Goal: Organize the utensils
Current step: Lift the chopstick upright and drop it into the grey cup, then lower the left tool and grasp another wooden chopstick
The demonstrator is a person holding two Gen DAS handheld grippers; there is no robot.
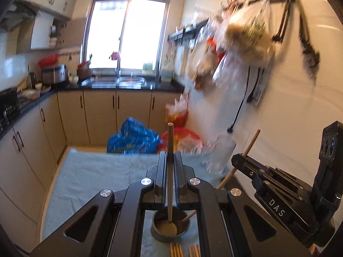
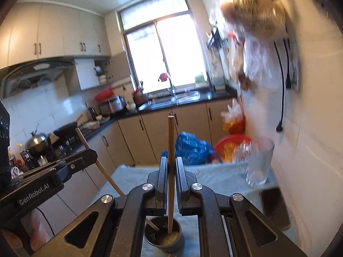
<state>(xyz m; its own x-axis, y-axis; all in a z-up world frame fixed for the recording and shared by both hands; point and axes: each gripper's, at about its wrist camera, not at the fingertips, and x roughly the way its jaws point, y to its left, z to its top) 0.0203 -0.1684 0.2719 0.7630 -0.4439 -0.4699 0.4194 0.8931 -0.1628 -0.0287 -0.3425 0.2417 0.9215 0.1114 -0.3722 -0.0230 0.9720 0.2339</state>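
Observation:
My left gripper [image 1: 170, 160] is shut on a dark chopstick [image 1: 170, 141] held upright, its lower tip inside a dark grey utensil holder [image 1: 169, 227] on the blue-grey cloth [image 1: 90, 171]. My right gripper [image 2: 170, 167] is shut on a wooden chopstick [image 2: 171, 137], also upright with its tip in the same holder [image 2: 164, 238]. Each gripper shows in the other's view, the right one [image 1: 242, 160] at the right edge and the left one [image 2: 85, 152] at the left edge. Several wooden chopsticks [image 1: 184, 250] lie on the cloth in front of the holder.
A clear glass [image 2: 259, 162] stands at the table's far right by the white wall. A dark phone-like slab [image 2: 274, 205] lies near it. A blue bag [image 1: 133, 137] and red baskets [image 1: 182, 137] sit beyond the table. Kitchen counters run along the left and back.

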